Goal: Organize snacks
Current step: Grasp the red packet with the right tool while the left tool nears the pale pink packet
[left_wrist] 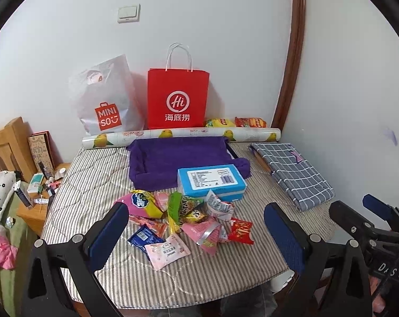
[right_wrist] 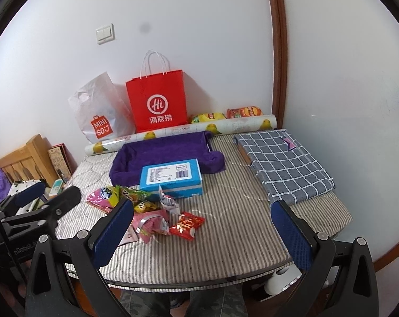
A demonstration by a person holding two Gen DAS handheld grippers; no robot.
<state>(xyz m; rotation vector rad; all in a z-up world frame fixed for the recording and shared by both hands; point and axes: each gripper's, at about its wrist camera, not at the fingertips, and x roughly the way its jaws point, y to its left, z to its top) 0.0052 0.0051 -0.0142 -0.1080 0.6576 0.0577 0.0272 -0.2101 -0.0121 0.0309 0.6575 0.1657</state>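
A heap of snack packets (left_wrist: 189, 219) lies on the striped padded table (left_wrist: 99, 185), just ahead of the left gripper (left_wrist: 196, 235), whose blue-padded jaws stand wide apart and hold nothing. In the left wrist view the pile sits between the two fingers but beyond their tips, untouched. The right gripper (right_wrist: 202, 233) hovers over the table's near edge, its jaws equally wide and empty; from its view the pile (right_wrist: 146, 206) lies ahead and to the left, with a red foil packet (right_wrist: 186, 225) nearest the centre of its span.

Behind the heap sits a blue rectangular box (left_wrist: 211, 182) with a printed label on its lid, touching the rear packets. Beyond it a purple cloth-lined tray (left_wrist: 173, 155) (soft, towel-like, with raised sides) stands empty. A folded grey checked cloth (left_wrist: 291, 171) lies well apart on the right.

At the back, a long roll printed with yellow birds (left_wrist: 183, 134) runs along the table's far edge. A red paper bag with white cord handles (left_wrist: 177, 97) and a white plastic Miniso bag (left_wrist: 107, 100) lean against the pale wall, with two crisp bags (left_wrist: 236, 122) beside them. A brown wooden door frame (left_wrist: 291, 52) rises at right; a wooden headboard (left_wrist: 6, 142) and a cluttered bedside stand (left_wrist: 38, 185) fill the left.

The packets are crinkled foil and plastic: pink, green, blue, red.
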